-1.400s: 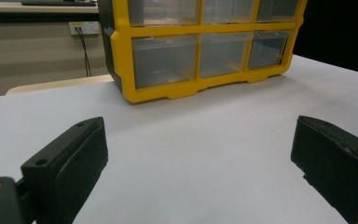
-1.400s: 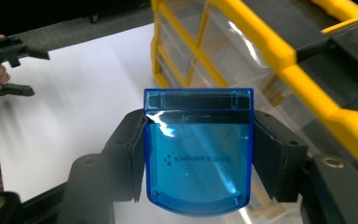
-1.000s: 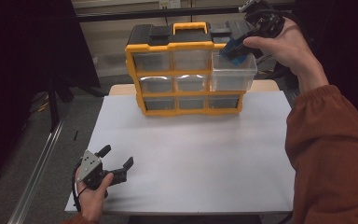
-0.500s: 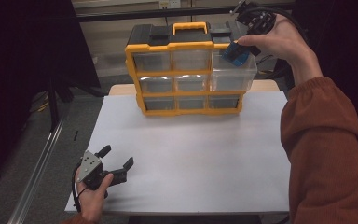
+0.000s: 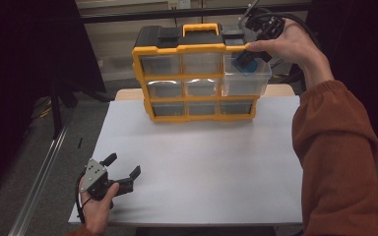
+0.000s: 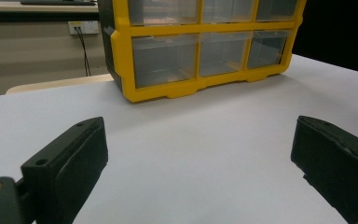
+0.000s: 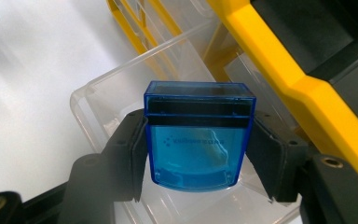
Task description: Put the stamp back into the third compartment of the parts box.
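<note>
Progress: you brought the right gripper [image 7: 196, 154], pinching the blue box [image 7: 198, 140], down over the open drawer [image 7: 98, 107]; drop looked close.

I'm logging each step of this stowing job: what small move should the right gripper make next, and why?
Probably lower a little and let go: the right gripper clamps the blue case just over the pulled-out clear drawer of the yellow organizer, not yet resting inside.

White worktop [image 5: 202, 167], bare pale surface across most of it, wood edge showing at its far side, yellow-and-black drawer organiser [image 5: 197, 78] standing upright at the far edge, clear drawers facing the person
</note>
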`<state>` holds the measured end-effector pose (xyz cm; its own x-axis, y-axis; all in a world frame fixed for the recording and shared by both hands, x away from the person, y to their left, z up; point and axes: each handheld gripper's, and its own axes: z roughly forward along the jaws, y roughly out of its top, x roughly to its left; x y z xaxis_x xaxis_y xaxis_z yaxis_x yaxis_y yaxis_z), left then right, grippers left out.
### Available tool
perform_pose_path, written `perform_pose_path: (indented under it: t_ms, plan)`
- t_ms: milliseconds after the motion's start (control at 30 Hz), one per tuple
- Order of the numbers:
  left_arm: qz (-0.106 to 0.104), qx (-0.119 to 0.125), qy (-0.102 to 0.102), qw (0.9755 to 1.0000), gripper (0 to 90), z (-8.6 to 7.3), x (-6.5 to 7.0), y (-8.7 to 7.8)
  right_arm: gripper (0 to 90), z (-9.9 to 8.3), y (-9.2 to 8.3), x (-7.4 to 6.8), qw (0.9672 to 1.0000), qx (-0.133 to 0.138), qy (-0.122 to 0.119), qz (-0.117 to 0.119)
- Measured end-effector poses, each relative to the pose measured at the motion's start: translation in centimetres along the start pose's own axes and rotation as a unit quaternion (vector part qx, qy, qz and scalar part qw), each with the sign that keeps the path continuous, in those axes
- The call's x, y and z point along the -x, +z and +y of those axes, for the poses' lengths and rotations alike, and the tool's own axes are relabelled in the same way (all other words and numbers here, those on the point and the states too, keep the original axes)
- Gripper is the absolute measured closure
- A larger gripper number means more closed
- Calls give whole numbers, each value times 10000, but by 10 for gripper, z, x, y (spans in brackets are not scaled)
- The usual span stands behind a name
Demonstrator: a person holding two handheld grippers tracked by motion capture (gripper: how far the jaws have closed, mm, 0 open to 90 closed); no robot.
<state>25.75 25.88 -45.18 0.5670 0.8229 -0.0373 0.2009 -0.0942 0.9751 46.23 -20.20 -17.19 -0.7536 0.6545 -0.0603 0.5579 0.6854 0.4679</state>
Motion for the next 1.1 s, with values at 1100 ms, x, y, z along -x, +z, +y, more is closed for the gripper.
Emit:
perform_pose_path:
  t_ms: [1100]
  plan:
    - [14, -93, -19, 10000, 39, 0, 0, 4, 68, -21, 5, 5, 9951, 851, 480, 156]
